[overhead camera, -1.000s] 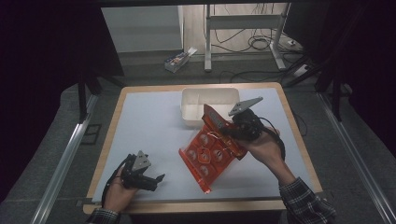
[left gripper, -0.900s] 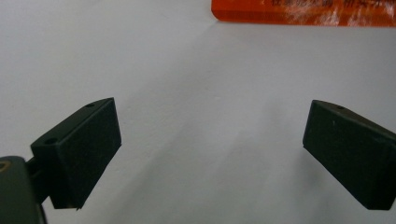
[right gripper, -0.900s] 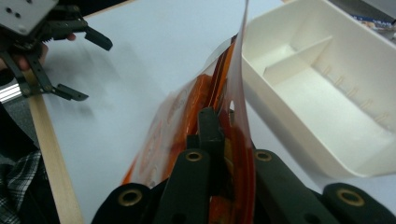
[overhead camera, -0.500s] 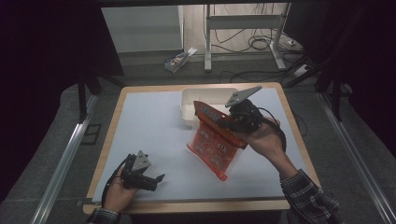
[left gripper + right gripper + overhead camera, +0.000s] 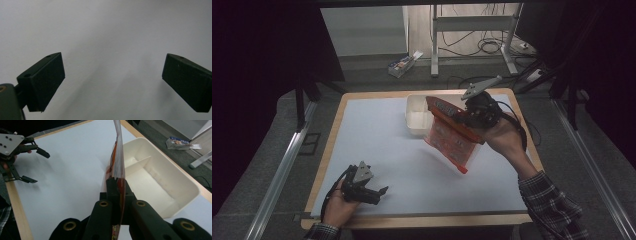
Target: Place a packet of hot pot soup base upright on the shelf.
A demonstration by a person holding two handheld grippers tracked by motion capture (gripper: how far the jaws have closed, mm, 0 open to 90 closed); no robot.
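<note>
Red packet [image 5: 452,137] now higher, clenched in right tool [image 5: 466,119] beside white bin [image 5: 416,117]; left tool [image 5: 374,192] released, well apart.

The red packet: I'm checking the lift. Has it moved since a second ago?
Yes. The red packet, clamped in the right gripper, has risen off the table and swung toward the white bin.

Pale blue-white desk [image 5: 382,135] with a light wooden rim, set on a grey floor. Directly on it, toward the far right, a white plastic bin [image 5: 418,117] with a divider inside. Near the front left corner, resting, the left gripper [image 5: 374,192], fingers spread
</note>
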